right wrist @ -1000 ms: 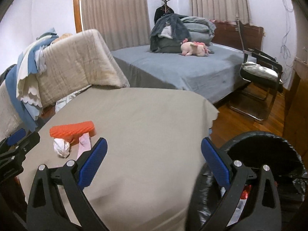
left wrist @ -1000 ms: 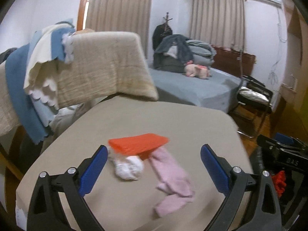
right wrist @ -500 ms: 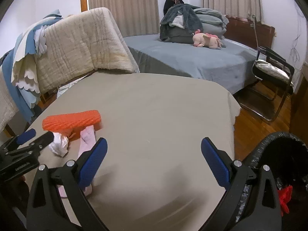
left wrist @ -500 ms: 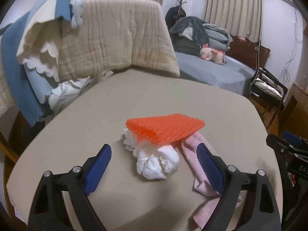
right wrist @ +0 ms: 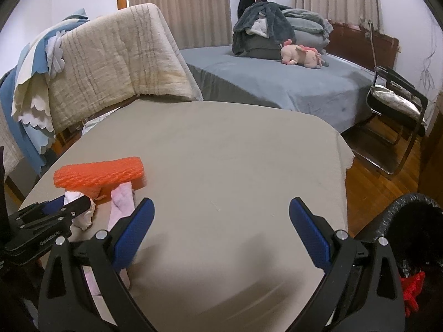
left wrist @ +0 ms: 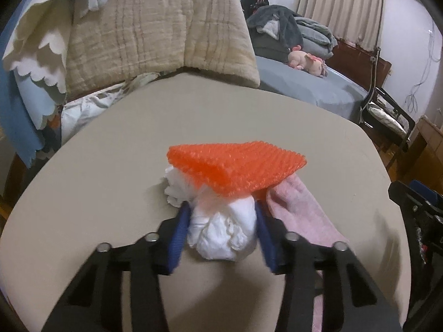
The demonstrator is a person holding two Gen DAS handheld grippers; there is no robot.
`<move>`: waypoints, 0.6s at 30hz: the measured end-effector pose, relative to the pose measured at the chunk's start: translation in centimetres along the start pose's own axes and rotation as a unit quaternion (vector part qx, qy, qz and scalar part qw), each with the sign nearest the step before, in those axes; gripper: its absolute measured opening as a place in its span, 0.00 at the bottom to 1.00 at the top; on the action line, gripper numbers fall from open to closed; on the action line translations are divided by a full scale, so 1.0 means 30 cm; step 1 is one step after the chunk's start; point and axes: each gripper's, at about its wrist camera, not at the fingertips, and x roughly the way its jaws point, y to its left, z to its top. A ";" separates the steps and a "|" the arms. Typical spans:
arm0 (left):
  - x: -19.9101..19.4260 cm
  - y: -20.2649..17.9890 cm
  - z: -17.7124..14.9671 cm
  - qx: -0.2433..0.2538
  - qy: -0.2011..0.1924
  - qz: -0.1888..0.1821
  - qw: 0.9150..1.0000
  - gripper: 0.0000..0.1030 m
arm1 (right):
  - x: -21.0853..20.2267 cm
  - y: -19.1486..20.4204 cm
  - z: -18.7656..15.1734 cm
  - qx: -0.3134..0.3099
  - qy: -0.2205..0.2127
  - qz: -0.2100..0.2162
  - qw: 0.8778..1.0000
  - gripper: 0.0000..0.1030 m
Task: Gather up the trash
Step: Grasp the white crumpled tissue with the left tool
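Bedroom surroundings frame a rounded table covered in a plain beige cloth (right wrist: 235,166), with a grey-sheeted bed (right wrist: 277,83) behind it and a quilted tan blanket (left wrist: 155,27) draped over a chair back at the far edge. On the left part of the cloth lies a small heap: a crumpled white tissue wad (left wrist: 221,235), a folded orange bubble-textured plastic sheet (left wrist: 235,166) resting on top of the wad's far end, and a pale pink fabric sock (left wrist: 299,215) lying just beside the wad on its right, its upper end tucked under the orange sheet.

The left gripper (left wrist: 221,213) sits low at the table, its blue-padded fingers (left wrist: 180,232) pressed against both sides of the white wad, pinching it. The wad rests on the cloth.

The right gripper (right wrist: 221,213) hovers over the bare middle of the table with its blue fingers (right wrist: 135,227) spread wide, holding nothing. From its view the left gripper appears at the left edge, closed around the white wad beneath the orange sheet. A black-bagged trash bin (right wrist: 415,221) stands on the wooden floor just beside the table's right edge, with something red inside.
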 end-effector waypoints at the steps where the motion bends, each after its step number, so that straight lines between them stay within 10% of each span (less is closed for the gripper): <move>1: -0.003 0.005 -0.002 0.000 -0.001 -0.001 1.000 0.38 | 0.001 0.003 0.002 -0.001 0.000 0.001 1.000 0.92; 18: -0.175 0.162 -0.017 -0.020 -0.035 0.043 0.998 0.35 | 0.003 0.172 0.045 -0.037 -0.008 0.052 0.998 0.92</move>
